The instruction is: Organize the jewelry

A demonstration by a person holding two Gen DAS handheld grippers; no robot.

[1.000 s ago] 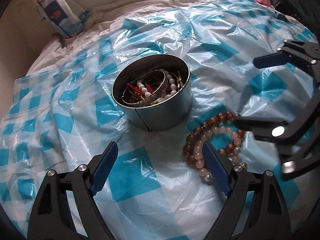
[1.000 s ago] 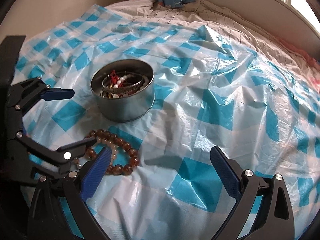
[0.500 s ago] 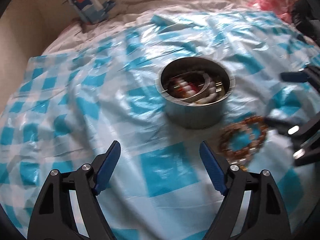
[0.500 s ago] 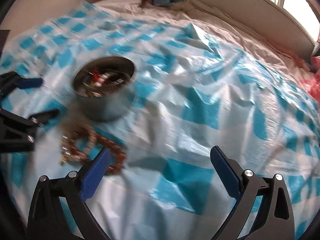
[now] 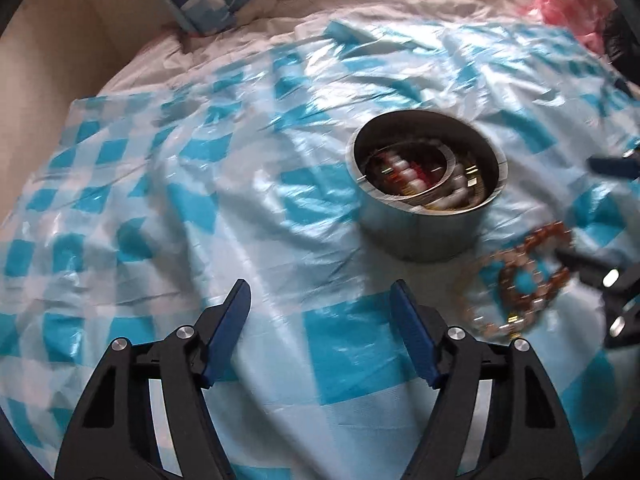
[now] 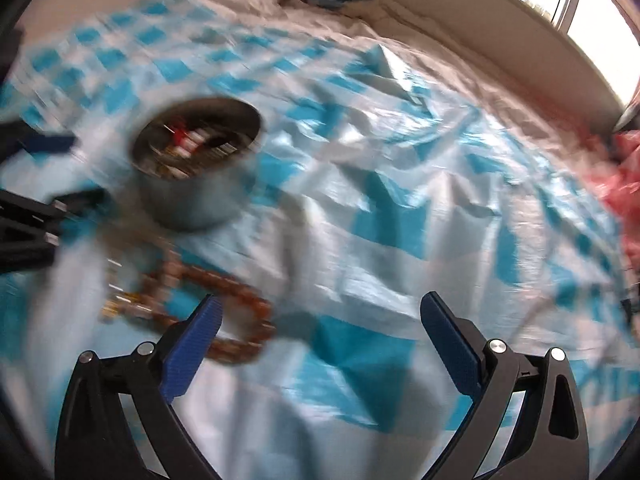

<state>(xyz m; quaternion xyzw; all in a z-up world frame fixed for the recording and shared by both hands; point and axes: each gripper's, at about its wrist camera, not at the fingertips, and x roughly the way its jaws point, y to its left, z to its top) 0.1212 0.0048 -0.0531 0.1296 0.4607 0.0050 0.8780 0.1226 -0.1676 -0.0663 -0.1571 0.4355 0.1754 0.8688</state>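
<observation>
Jewelry tin [image 5: 426, 216], beaded bracelets [image 5: 520, 284] beside — blurred

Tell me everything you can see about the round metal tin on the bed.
The round metal tin is a short, open-topped cylinder of dull silvery metal with no lid on it. It stands upright on the blue and white checked plastic sheet. Inside is a blurred jumble of jewelry: white and red beads and a silvery bangle. The beaded bracelets lie close beside it on the sheet; neither gripper touches it.
</observation>
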